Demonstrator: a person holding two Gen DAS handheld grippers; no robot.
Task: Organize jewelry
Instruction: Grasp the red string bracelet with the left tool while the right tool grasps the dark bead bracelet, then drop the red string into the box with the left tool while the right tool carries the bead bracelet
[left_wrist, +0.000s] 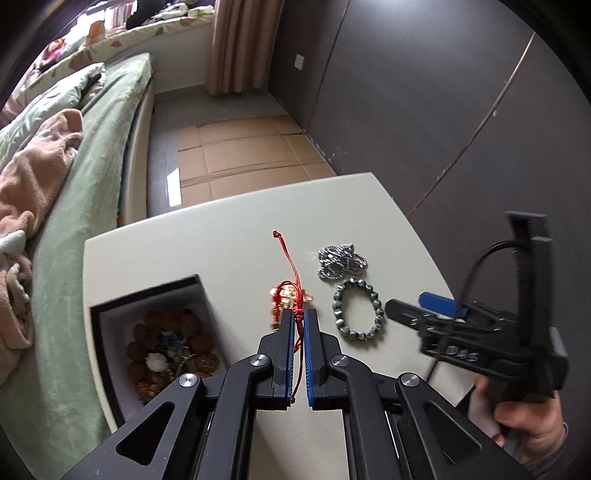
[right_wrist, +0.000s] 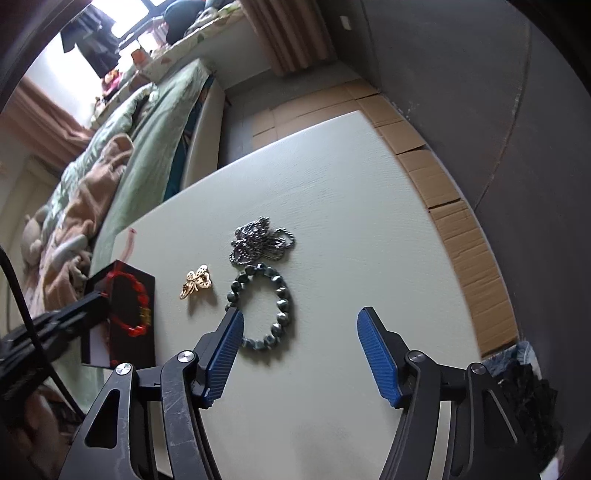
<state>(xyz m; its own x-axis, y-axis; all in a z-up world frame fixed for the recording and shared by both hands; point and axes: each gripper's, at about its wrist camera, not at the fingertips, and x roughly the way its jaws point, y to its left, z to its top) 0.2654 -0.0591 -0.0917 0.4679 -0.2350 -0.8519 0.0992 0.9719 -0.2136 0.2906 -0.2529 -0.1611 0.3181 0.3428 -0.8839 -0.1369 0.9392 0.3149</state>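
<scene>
My left claw (left_wrist: 299, 317) is pinching the red cord of a red bead bracelet (right_wrist: 129, 306), the cord running down between the blue pads (left_wrist: 290, 354) and its knotted tail (left_wrist: 286, 254) pointing away over the worktop (left_wrist: 229, 229). From the right wrist view, the bracelet hangs as a loop of red beads in front of the black jewelry box (right_wrist: 133, 354); I judge it is lifted clear of the worktop, though I cannot tell by how much. My right claw (right_wrist: 299, 325) is spread wide and holds nothing, hovering above the near side of the green bead bracelet (right_wrist: 262, 306).

The open box (left_wrist: 110, 314) sits just to the left of the left claw and already contains a brown bead string with a white flower charm (left_wrist: 168, 350). On the worktop lie a gold butterfly brooch (right_wrist: 195, 284), the green bracelet beside it, and a heap of silver chain (right_wrist: 258, 240) touching the green bracelet's far edge.

The step in hand, as I judge it, is carrying the red bracelet into the box. To do this well I should keep the pinch firm on the cord, swing left until the whole dangling loop is over the cavity, lower it so the beads settle inside the walls, then release. The trailing tail could catch on the rim.
</scene>
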